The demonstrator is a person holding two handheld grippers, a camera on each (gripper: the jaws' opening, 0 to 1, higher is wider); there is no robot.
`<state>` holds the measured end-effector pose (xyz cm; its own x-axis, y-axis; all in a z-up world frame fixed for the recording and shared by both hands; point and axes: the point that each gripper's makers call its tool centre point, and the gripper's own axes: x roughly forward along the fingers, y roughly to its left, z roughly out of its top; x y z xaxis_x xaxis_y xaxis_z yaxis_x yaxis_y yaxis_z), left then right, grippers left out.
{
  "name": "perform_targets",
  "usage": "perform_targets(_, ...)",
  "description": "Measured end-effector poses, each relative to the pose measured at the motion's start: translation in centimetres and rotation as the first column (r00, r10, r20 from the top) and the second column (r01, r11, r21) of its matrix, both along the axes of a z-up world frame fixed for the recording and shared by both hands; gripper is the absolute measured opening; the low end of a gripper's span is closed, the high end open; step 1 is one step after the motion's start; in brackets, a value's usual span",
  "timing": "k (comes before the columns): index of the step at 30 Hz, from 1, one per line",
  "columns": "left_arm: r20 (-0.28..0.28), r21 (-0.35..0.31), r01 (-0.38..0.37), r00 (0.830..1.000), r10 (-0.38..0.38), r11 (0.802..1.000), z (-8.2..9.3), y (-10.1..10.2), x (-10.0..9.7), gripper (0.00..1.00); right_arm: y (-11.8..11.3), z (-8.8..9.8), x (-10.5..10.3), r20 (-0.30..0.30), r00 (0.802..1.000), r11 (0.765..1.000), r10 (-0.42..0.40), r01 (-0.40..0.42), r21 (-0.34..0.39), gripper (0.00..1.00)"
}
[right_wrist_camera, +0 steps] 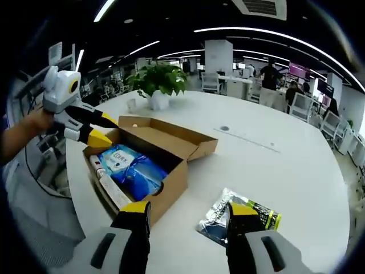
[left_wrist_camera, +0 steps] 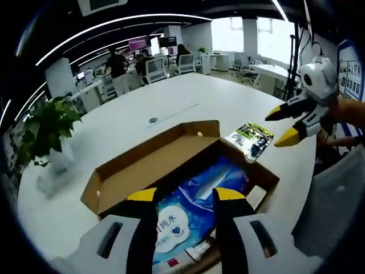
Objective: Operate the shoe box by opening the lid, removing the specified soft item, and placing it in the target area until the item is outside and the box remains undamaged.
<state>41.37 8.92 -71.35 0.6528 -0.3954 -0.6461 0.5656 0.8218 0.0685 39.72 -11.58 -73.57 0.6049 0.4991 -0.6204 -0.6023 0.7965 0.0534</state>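
A brown cardboard shoe box [left_wrist_camera: 142, 165] [right_wrist_camera: 171, 177] lies on the white table with its lid folded back. Inside lies a blue soft pack [left_wrist_camera: 188, 211] [right_wrist_camera: 134, 165] with white print. My left gripper [left_wrist_camera: 185, 194] hovers open above the blue pack; it also appears at the box's far end as the left gripper [right_wrist_camera: 105, 128]. My right gripper [right_wrist_camera: 191, 210] stands open over the table beside the box, with nothing between its jaws, and shows again as the right gripper [left_wrist_camera: 285, 125]. A green and black foil packet [left_wrist_camera: 251, 138] [right_wrist_camera: 236, 220] lies on the table outside the box.
A potted plant [left_wrist_camera: 48, 131] [right_wrist_camera: 158, 83] stands on the round white table [left_wrist_camera: 188, 103] [right_wrist_camera: 285, 165]. People and desks fill the office behind. A grey chair [left_wrist_camera: 331, 211] sits by the table's edge.
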Motion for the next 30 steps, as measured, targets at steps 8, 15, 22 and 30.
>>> perform_targets(8,0.000,0.004,-0.072,0.997,0.072,0.997,-0.6,4.2,-0.9,0.38,2.0,0.2,-0.4,0.001,0.999,0.999,0.040,-0.040,0.016,0.51)
perform_targets(15,0.014,0.014,-0.160,0.987,0.160,0.987,-0.5,7.6,-1.8,0.38,3.6,0.3,-0.8,0.009,0.999,0.998,0.054,-0.054,0.040,0.51)
perform_targets(22,0.008,0.004,-0.228,0.974,0.228,0.974,-1.0,9.8,-2.8,0.38,5.9,0.5,-1.2,0.013,0.996,0.994,0.090,-0.090,0.060,0.50)
perform_targets(30,-0.011,-0.001,-0.288,0.958,0.288,0.958,-2.3,11.9,-3.7,0.36,7.7,1.0,-1.2,0.025,0.994,0.990,0.108,-0.110,0.086,0.49)
